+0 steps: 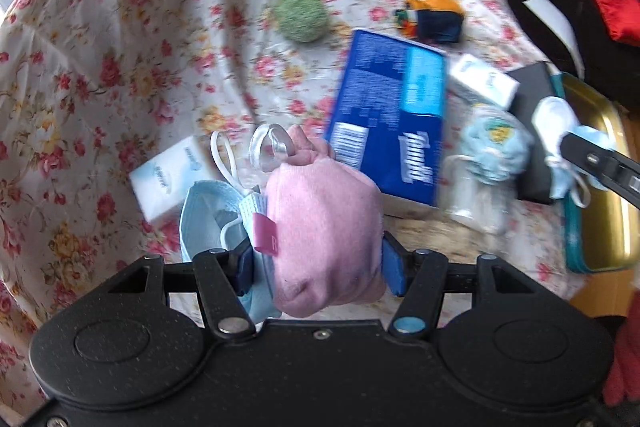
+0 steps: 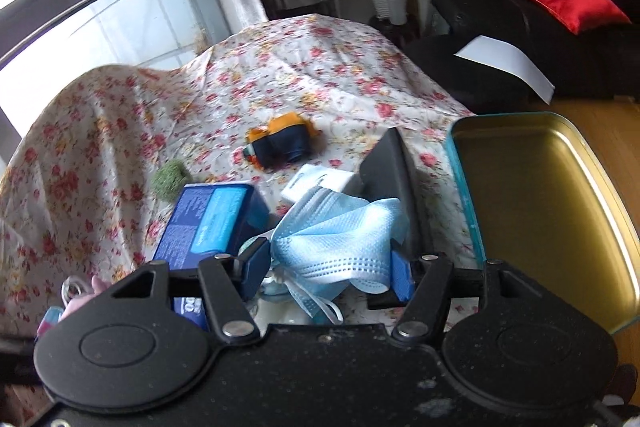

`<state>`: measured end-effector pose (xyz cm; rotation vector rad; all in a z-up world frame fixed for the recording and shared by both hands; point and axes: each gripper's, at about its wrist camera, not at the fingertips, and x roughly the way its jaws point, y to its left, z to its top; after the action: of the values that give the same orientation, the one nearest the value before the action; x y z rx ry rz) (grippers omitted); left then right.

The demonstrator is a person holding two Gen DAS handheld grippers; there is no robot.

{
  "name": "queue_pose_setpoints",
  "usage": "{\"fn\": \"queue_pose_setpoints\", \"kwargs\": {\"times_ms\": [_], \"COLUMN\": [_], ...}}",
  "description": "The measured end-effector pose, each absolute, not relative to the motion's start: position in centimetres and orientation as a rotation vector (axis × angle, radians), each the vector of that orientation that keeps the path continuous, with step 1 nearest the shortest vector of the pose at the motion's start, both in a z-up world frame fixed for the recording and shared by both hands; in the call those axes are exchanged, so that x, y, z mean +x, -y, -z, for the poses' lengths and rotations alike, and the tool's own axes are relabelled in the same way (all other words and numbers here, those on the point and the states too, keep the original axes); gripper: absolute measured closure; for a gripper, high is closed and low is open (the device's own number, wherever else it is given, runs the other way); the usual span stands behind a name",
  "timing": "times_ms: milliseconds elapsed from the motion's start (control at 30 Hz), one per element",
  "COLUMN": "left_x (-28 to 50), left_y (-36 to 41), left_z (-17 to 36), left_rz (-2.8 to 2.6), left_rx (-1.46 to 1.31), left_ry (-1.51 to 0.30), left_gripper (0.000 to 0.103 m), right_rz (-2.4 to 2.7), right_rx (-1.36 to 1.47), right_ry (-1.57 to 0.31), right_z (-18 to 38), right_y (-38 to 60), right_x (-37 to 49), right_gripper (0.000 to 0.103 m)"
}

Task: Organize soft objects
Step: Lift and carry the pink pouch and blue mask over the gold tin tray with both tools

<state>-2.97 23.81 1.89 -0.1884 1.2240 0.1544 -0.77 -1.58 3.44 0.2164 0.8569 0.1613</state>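
Left gripper (image 1: 320,259): pinched on a pink sock (image 1: 324,239), with a blue mask (image 1: 208,219) caught against the pad at 9 o'clock. A clear hook (image 1: 270,147) and a white loop stick out beyond the sock at 12 o'clock.

Right gripper (image 2: 332,267): pressed on a bunched blue mask (image 2: 340,239); its ear loops hang at 6 o'clock under the pads.

Tin (image 2: 560,219): open and empty, at 3 o'clock of the right gripper, near the table edge by the look of it.

Still on the cloth (image 2: 280,79): green ball (image 2: 170,179) at 10 o'clock, orange-and-navy bundle (image 2: 284,143) at 12 o'clock, blue box (image 2: 212,223), white packets, dark case (image 2: 390,167).

Risk, left load: two items are held in one pinch. The mask is held only at its edge, so it is judged likely to slip out if the gripper is swung.

Risk, hook: the clear hook could be snagged on the blue box, which lies just at 1 o'clock of the sock.

Risk, loops: the dangling ear loops could be caught on the tin's rim or on the dark case, and the mask dragged back out on release.

Risk, tin: a push on its rim could slide it off the table.

Risk, crowding: both grippers are near the box; a collision is possible if both are brought to the tin together.
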Motion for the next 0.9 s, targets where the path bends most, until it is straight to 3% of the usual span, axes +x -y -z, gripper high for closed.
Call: {"fn": "queue_pose_setpoints", "kwargs": {"times_ms": [233,433,667,767,900], "left_x": [-3.6,-3.1,-1.1,-0.7,-1.6], "left_y": [-21.2,-22.2,-27.2,-28.7,-28.6], "left_z": [-3.8,-2.4,-1.4,-2.0,-2.1], "left_rz": [-0.058,-0.102,-0.226,-0.295,-0.312], "left_rx": [-0.192,-0.177,-0.196,-0.153,-0.115], "left_ry": [-1.214,-1.224,-1.175,-1.136,-1.119], "left_gripper": [0.046,0.045,0.037,0.024,0.024], "right_rz": [-0.106,-0.105,-0.110,-0.111,-0.114], "right_rx": [0.283,0.274,0.262,0.264,0.250], "right_ry": [-0.871,-0.867,-0.865,-0.869,-0.873], "right_z": [-3.3,-3.3,-3.3,-3.2,-3.1], "right_y": [3.5,3.5,3.1,3.2,2.9], "right_x": [-0.2,-0.2,-0.3,-0.2,-0.1], "right_gripper": [0.042,0.043,0.043,0.043,0.043]}}
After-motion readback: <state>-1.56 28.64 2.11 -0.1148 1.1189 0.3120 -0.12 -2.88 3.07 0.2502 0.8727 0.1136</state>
